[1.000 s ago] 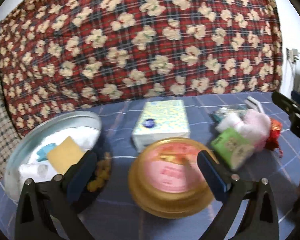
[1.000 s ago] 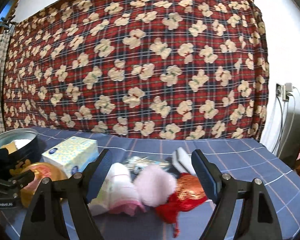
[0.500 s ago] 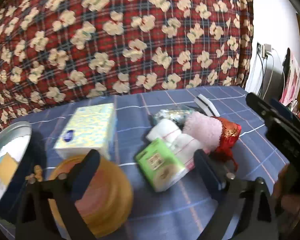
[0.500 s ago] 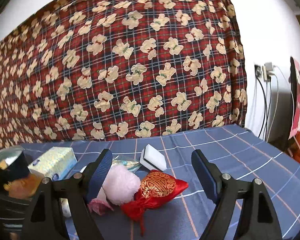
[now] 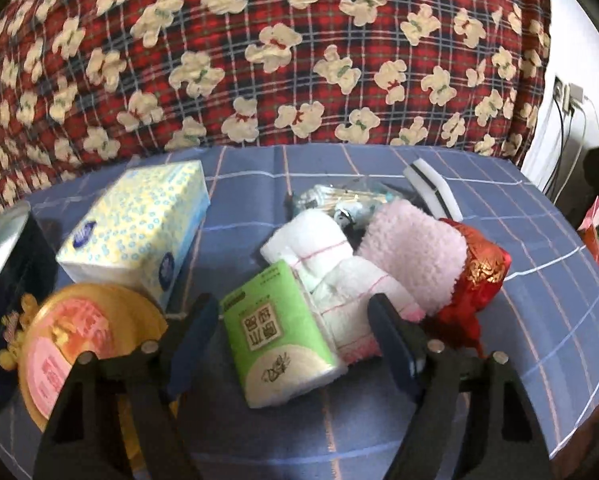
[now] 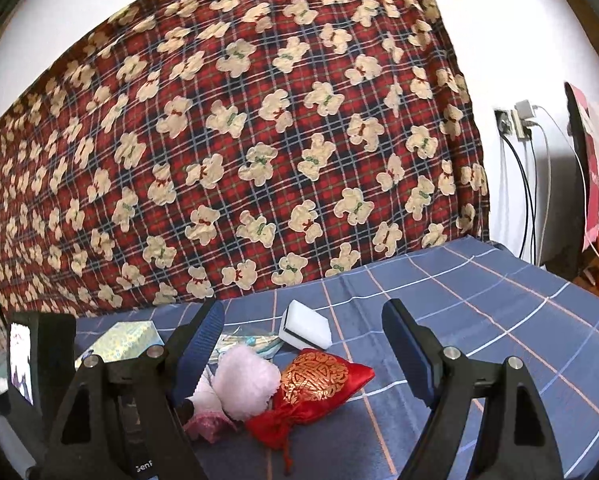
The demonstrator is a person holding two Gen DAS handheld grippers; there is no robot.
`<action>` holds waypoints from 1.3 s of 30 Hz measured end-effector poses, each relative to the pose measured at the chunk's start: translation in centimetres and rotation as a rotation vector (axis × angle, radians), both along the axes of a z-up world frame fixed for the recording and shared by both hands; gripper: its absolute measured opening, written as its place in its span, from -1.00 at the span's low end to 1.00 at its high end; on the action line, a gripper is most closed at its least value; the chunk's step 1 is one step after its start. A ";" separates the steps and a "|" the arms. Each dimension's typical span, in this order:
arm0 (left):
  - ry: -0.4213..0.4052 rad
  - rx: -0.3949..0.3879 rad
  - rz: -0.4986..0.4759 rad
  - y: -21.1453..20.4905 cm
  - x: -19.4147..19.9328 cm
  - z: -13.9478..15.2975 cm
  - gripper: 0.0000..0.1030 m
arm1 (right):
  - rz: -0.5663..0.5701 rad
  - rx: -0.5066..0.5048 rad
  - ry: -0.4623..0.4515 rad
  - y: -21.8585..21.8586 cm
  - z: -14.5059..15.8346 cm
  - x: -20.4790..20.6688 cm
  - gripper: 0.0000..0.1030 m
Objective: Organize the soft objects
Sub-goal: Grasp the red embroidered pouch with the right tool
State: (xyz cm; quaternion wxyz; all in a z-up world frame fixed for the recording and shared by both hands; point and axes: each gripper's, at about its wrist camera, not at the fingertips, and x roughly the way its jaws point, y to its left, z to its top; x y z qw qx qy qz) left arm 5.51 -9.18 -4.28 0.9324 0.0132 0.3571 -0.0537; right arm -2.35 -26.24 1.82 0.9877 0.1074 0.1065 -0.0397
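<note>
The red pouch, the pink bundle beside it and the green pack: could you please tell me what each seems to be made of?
The red pouch looks like shiny satin-type fabric with gold brocade; it catches the light and gathers at a tied neck. The pink bundle seems fluffy fleece or terry, with a matte, fuzzy pile. The green pack appears to be tissues in glossy printed plastic film, judging by its sheen.

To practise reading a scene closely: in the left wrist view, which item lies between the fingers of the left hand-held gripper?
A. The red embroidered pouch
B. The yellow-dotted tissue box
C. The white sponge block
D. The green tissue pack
D: the green tissue pack lies between the closing left hand-held gripper fingers, not yet pressed.
</note>
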 end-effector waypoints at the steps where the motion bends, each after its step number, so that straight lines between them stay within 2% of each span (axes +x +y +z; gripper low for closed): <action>1: -0.002 -0.003 0.002 0.0 0.0 0.0 0.33 | -0.004 0.012 0.000 -0.3 0.0 0.0 0.61; 2: -0.006 -0.010 -0.008 0.0 -0.2 0.0 0.06 | -0.010 0.028 -0.001 -0.6 0.0 -0.1 0.61; 5: 0.017 -0.060 -0.089 -0.3 -0.4 0.0 -0.17 | -0.019 0.076 0.007 -1.4 -0.2 0.0 0.61; 6: 0.010 -0.054 -0.109 -0.6 -0.6 0.0 -0.27 | -0.021 0.090 0.013 -1.6 -0.3 0.0 0.61; 8: -0.011 -0.046 -0.178 -1.4 -1.3 0.2 -0.58 | -0.030 0.121 0.023 -2.2 -0.4 0.1 0.61; 9: -0.015 -0.048 -0.208 -1.8 -1.5 0.4 -0.67 | -0.033 0.132 0.021 -2.4 -0.5 0.1 0.61; 10: -0.013 -0.055 -0.237 -2.0 -1.7 0.5 -0.74 | -0.036 0.140 0.017 -2.5 -0.5 0.0 0.61; 12: -0.008 -0.074 -0.262 -2.1 -2.0 0.6 -0.74 | -0.050 0.143 0.012 -2.7 -0.5 -0.2 0.61; 15: 0.001 -0.110 -0.223 -1.3 -1.9 0.5 -0.73 | -0.043 0.149 0.009 -2.7 -0.4 -0.3 0.61; 17: 0.026 -0.150 -0.163 -0.2 -1.5 0.3 -0.73 | -0.036 0.143 0.007 -2.6 -0.4 -0.3 0.61; 19: 0.020 -0.144 -0.135 0.0 -1.5 0.3 -0.65 | -0.028 0.133 0.006 -2.4 -0.2 -0.2 0.61; 20: 0.018 -0.142 -0.126 -0.1 -1.5 0.3 -0.53 | -0.024 0.129 0.006 -2.3 -0.2 -0.2 0.61; 21: 0.019 -0.138 -0.116 -0.2 -1.5 0.2 -0.37 | -0.027 0.127 0.008 -2.3 -0.2 -0.2 0.61; 23: 0.019 -0.128 -0.106 -0.4 -1.6 0.1 0.17 | -0.052 0.127 0.017 -2.7 -0.3 -0.2 0.61; 25: 0.025 -0.136 -0.099 -0.4 -1.6 0.0 0.38 | -0.077 0.132 0.047 -3.2 -0.6 0.1 0.61; 28: 0.033 -0.161 -0.099 0.0 -1.7 0.1 0.39 | -0.074 0.171 0.168 -4.1 -1.9 1.8 0.61; 32: -0.021 -0.111 -0.105 -0.3 -2.4 1.0 0.39 | 0.026 0.243 0.329 -4.2 -4.0 4.2 0.61; 35: -0.089 -0.059 -0.101 -0.5 -3.0 2.0 0.50 | 0.096 0.227 0.416 -3.0 -5.1 5.6 0.61; 39: -0.150 -0.021 -0.078 0.1 -3.0 3.4 0.63 | 0.050 0.151 0.476 -2.3 -5.6 7.3 0.54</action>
